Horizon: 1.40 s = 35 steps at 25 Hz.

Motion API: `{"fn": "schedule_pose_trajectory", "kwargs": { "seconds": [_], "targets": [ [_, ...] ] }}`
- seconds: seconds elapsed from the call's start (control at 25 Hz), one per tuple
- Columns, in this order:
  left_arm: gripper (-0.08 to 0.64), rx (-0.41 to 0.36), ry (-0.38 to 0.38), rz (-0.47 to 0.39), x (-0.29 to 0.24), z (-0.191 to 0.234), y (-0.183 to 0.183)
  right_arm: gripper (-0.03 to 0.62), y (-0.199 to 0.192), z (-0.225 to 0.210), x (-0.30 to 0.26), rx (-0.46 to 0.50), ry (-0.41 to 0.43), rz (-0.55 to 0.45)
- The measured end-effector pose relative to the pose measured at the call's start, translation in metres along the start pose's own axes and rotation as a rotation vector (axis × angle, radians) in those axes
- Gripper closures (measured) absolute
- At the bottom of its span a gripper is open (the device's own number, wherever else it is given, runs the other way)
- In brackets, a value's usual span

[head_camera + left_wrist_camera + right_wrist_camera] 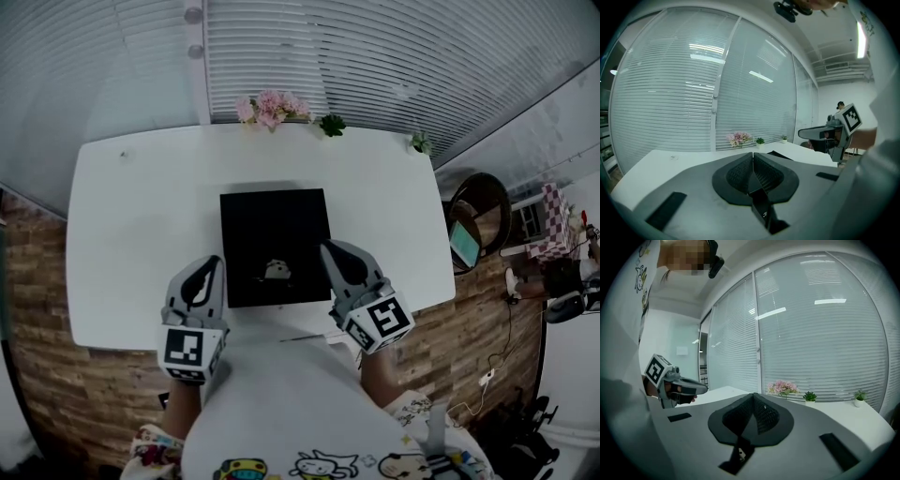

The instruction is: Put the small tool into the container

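White table point(141, 234) spreads wide around the black container point(253, 225) with the small tool point(276, 271) inside; left gripper point(211, 264) and right gripper point(330, 249), jaws pressed together empty, flank its near edge.

- The head view looks steeply down from above the person onto the white tabletop point(141, 234), with the left tongs point(211, 264) and right tongs point(328, 247) low in frame.
- The left gripper view rides close behind its own tongs, facing nearly level across the tabletop toward the blinds point(670, 93).
- The right gripper view sits likewise — same blinds ahead.
- All three share the pink flowers point(272, 106); each gripper view catches the other tongs at its edge.
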<state>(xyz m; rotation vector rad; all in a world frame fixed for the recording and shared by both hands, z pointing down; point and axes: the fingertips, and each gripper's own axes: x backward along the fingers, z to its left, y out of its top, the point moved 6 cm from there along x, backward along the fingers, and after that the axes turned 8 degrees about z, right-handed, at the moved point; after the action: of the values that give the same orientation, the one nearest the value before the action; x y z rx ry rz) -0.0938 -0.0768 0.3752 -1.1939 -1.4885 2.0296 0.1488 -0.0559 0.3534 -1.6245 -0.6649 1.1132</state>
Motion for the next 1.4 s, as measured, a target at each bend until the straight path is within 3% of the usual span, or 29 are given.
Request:
{"fn": "schedule_pose_trajectory", "kwargs": {
  "seconds": [1.4],
  "targets": [
    [0.552, 0.001, 0.018, 0.018, 0.0012, 0.004, -0.0084, 0.594, -0.0103, -0.0067, 0.0009, -0.009, 0.011, 0.029]
  ]
}}
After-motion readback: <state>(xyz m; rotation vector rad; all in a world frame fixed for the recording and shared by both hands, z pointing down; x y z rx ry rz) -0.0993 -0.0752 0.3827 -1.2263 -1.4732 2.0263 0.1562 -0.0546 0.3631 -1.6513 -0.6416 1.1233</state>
